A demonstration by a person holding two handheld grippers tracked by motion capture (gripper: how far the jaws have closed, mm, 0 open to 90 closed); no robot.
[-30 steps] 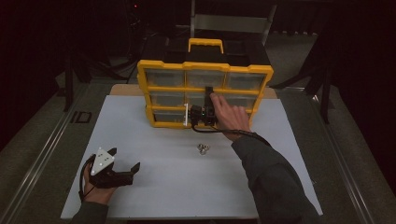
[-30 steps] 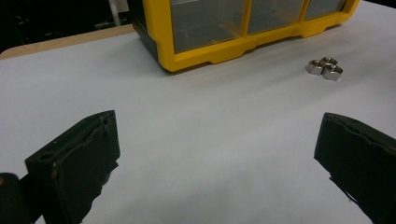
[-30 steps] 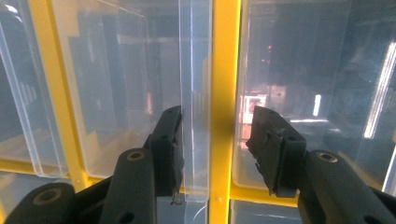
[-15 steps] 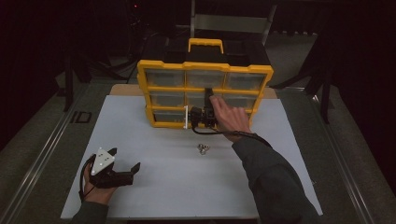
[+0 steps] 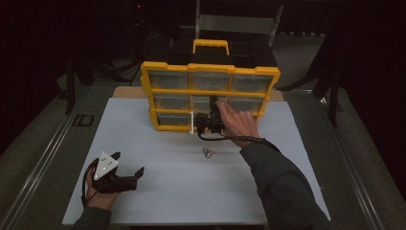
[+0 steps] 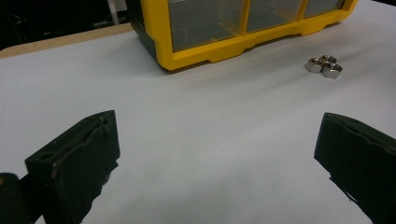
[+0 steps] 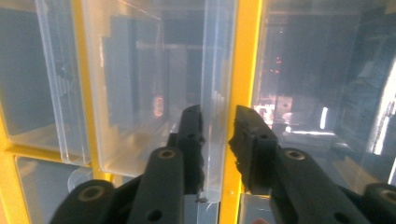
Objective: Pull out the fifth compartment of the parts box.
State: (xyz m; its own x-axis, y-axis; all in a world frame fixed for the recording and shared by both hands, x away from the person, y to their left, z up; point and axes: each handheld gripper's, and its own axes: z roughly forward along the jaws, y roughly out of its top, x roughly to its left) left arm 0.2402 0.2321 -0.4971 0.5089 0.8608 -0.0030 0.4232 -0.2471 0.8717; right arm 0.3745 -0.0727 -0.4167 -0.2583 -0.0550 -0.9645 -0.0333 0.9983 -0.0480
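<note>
1. We take the yellow organizer (image 5: 210, 98) as our landmark. It stands upright at the far middle of the white worktop (image 5: 158, 191), its clear compartment fronts facing the person.
2. Our right claw (image 5: 206, 123) sits at the organizer's lower middle front. In the right gripper view its jaws have just been closing, with the edge of a clear drawer (image 7: 212, 130) between them. The left pad lies against that wall; whether the right pad presses it we cannot tell.
3. Room at this point is tight: a yellow divider (image 7: 243, 70) runs just beside the clear wall, and neighbouring clear bins stand on either side.
4. Our left claw (image 5: 128, 173) rests well in front of the organizer, toward its left, near the worktop's near edge. Its jaws stand wide apart with nothing between them.
5. The worktop between the left claw and the organizer's base is bare.
6. Three metal nuts (image 6: 324, 66) lie clustered and touching just in front of the organizer's base, near the right forearm (image 5: 282, 187).
7. The right forearm crosses the worktop from the near edge up to the organizer.
</note>
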